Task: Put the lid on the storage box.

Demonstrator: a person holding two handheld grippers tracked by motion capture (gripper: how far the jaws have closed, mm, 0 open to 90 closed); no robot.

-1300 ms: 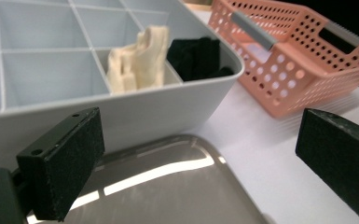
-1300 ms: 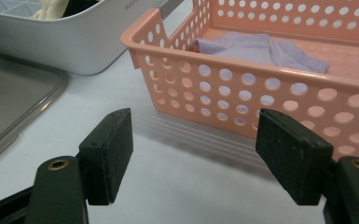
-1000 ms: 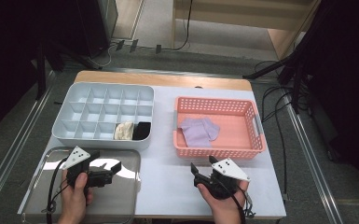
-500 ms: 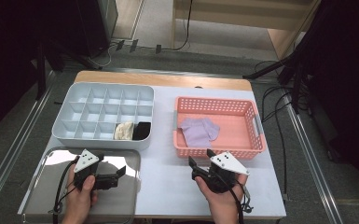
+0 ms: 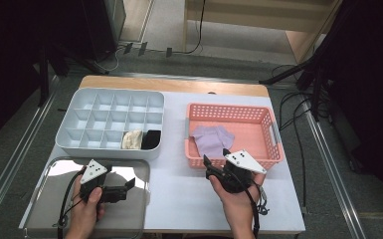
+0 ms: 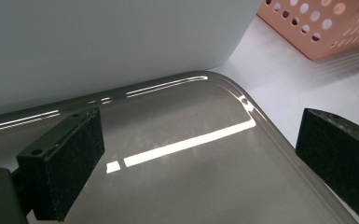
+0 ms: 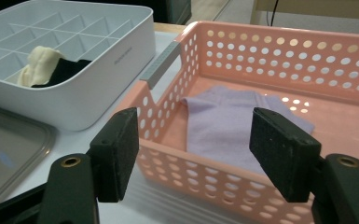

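Right tongs (image 5: 215, 166), open and empty, had edged up from the near desk (image 5: 179, 194) to the pink basket's (image 5: 273, 130) near wall, lining up on the lilac cloth (image 5: 213, 139) lying flat in its left half, likely the next pick. Left tongs (image 5: 129, 184) were open and empty over the steel tray (image 5: 45, 214). The grey divided bin (image 5: 79, 112) held a cream roll (image 5: 132, 140) and a black roll (image 5: 151, 139) in its near-right cells.

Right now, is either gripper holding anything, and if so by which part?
Nothing is held. The right gripper is open short of the pink basket, facing the lilac cloth. The left gripper is open above the metal tray.
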